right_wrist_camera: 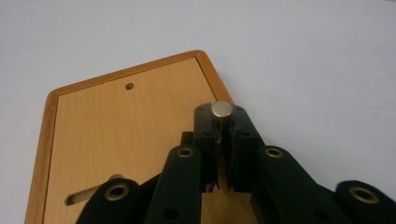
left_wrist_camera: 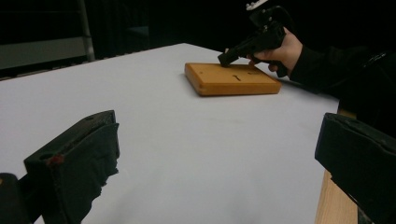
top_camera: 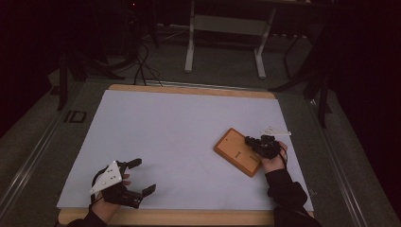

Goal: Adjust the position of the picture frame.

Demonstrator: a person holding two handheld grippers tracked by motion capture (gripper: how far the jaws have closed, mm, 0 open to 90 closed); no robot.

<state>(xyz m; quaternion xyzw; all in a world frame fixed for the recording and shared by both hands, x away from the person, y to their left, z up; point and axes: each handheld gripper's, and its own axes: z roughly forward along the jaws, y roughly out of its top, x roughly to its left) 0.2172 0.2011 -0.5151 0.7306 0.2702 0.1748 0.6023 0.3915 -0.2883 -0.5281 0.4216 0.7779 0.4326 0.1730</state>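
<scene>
White table sheet (top_camera: 179, 137) covers wooden tabletop. Wooden board (top_camera: 238, 151) lies flat at right-centre, with small hole and slot in its face. Left gripper (top_camera: 142, 176) rests near front-left edge, jaws spread wide, nothing between. Right gripper (right_wrist_camera: 221, 122) over board, jaws clamped on small metal pin (right_wrist_camera: 221, 111).

Legible text: one marking only. Characters resembling "ID", dark, on grey floor (top_camera: 42, 142) left of worktop (top_camera: 142, 90), high view; reading uncertain in dim light. Wooden board (top_camera: 238, 151): plain surface, no lettering, label or brand readable in any view. White sheet over worktop: blank. Claw bodies: no readable print. Nothing else legible.
</scene>
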